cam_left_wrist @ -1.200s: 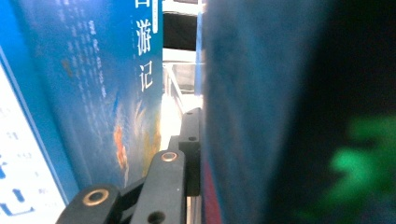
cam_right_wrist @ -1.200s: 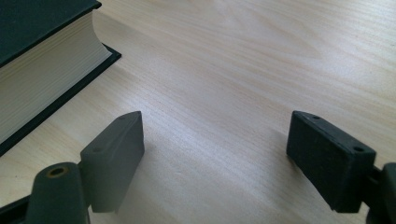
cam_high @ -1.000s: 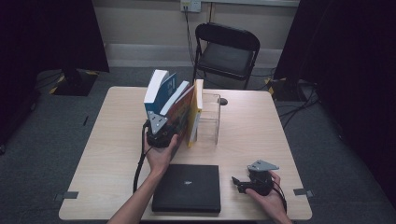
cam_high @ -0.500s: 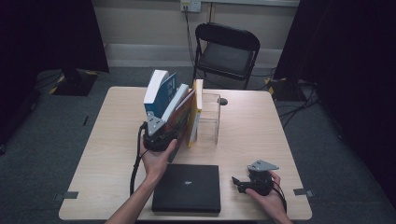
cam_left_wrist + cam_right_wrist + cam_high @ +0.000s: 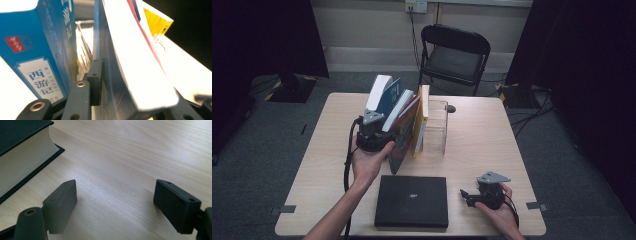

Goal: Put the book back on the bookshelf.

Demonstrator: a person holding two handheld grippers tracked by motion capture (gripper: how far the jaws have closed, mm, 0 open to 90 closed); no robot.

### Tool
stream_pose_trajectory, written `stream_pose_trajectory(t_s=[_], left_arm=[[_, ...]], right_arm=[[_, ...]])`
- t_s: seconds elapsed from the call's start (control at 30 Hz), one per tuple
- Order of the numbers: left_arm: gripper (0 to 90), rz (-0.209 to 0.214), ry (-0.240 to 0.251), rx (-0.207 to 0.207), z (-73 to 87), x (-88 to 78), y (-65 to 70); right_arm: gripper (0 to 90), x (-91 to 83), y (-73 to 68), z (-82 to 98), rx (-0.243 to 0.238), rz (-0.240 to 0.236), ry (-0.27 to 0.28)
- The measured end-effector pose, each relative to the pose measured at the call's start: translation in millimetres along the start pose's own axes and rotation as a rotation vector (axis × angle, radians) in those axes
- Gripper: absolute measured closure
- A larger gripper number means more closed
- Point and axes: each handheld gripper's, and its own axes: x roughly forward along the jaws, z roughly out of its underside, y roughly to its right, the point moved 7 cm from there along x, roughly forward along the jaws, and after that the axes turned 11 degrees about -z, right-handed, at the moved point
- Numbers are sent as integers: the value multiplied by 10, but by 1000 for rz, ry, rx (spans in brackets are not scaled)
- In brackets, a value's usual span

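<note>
Our left gripper (image 5: 374, 131), its jaws just closing, clamps the white-edged book (image 5: 135, 62) between them, one jaw wedged beside the thick blue book (image 5: 382, 92) to free it, while our right gripper (image 5: 115, 200) rests open near the black book (image 5: 412, 200).

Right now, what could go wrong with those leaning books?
The left gripper clamps one blue book among several that lean on the clear stand. Pulling it out could drag the neighbouring blue book and topple the row. They might also fall onto the black book below.
</note>
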Motion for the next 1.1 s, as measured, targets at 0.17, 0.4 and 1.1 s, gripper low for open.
stream_pose_trajectory(t_s=[0.17, 0.4, 1.1], left_arm=[[619, 28, -174, 65, -112, -4, 29], [635, 29, -295, 126, -319, -15, 81], [630, 13, -706, 90, -640, 494, 77]], right_arm=[[187, 0, 0, 0, 0, 0, 0], [186, 1, -1, -1, 1, -1, 0], [186, 3, -3, -2, 4, -1, 1]])
